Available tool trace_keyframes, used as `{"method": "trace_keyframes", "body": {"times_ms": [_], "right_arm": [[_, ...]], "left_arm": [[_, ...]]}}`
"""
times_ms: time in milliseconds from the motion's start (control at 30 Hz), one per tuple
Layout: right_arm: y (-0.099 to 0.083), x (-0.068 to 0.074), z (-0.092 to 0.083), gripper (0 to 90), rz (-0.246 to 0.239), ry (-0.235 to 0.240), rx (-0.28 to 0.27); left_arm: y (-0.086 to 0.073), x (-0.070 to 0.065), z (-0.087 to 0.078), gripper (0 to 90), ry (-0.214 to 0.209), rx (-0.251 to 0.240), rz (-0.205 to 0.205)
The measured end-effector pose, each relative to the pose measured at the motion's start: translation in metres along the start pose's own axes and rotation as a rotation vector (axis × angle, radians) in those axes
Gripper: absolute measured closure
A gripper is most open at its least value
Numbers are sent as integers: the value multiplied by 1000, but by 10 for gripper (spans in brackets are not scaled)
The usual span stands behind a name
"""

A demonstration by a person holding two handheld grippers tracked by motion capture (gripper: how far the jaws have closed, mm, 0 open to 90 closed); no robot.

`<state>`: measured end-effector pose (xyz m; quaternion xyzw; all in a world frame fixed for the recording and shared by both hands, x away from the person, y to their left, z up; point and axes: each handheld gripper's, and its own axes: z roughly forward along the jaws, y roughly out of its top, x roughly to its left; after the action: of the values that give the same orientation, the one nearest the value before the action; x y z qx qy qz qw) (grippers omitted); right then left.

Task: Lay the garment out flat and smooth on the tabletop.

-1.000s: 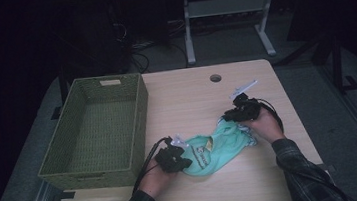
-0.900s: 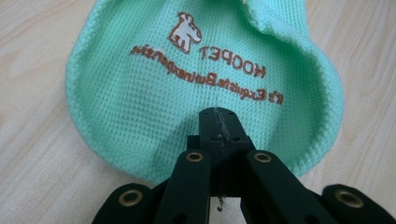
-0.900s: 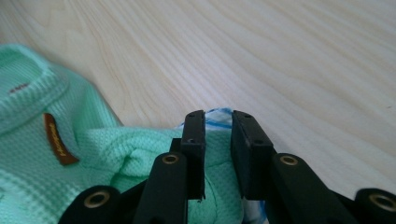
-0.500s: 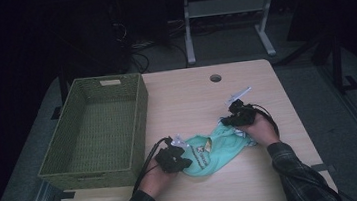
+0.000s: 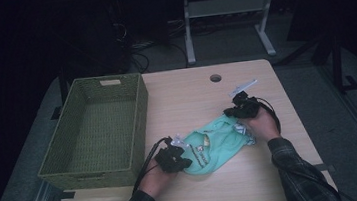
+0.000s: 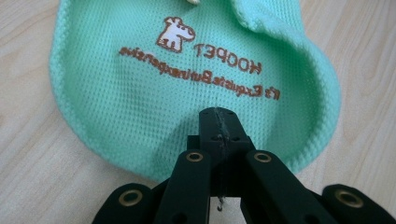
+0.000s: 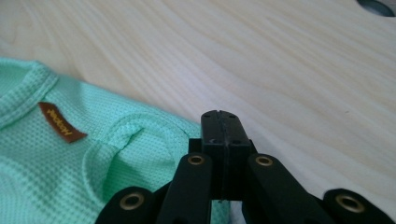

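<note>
A small mint-green mesh pet shirt (image 5: 216, 139) lies on the wooden table (image 5: 191, 94) between both grippers. In the left gripper view its fabric (image 6: 140, 93) carries a white dog logo and brown lettering. My left gripper (image 5: 187, 159) is at the shirt's near-left end, and its jaws (image 6: 218, 116) are shut with the cloth bunched around their tip. My right gripper (image 5: 231, 115) holds the far-right end. Its jaws (image 7: 220, 119) are shut at the shirt's hem (image 7: 140, 154), beside an armhole and a brown label (image 7: 60, 122).
An empty green woven basket (image 5: 138, 120) stands on the left part of the table, close to the left hand. A round cable hole (image 5: 215, 78) sits near the far edge. Bare wood lies beyond the shirt; table legs and cables are on the floor behind.
The right hand and its gripper have shifted slightly at the shirt's far end, tugging the cloth a little. The left gripper has stayed in place.
</note>
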<state>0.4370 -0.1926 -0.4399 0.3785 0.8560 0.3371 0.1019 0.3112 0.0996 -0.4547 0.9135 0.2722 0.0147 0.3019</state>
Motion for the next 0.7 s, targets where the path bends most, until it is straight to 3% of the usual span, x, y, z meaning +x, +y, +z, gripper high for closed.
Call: {"method": "trace_keyframes", "body": {"times_ms": [400,467,600,700], "right_arm": [[5,-16,16,900,64,-28,-3],[4,-16,18,893,63,-12,-16],[4,-13,6,812,67,4,-57],[3,-11,-8,849,71,8,-80]], "left_arm": [[0,0,0,897,-2,-7,-7],[0,0,0,897,-2,-11,-9],[0,-2,1,895,-6,-16,-22],[1,-2,1,880,-10,-6,-12]]}}
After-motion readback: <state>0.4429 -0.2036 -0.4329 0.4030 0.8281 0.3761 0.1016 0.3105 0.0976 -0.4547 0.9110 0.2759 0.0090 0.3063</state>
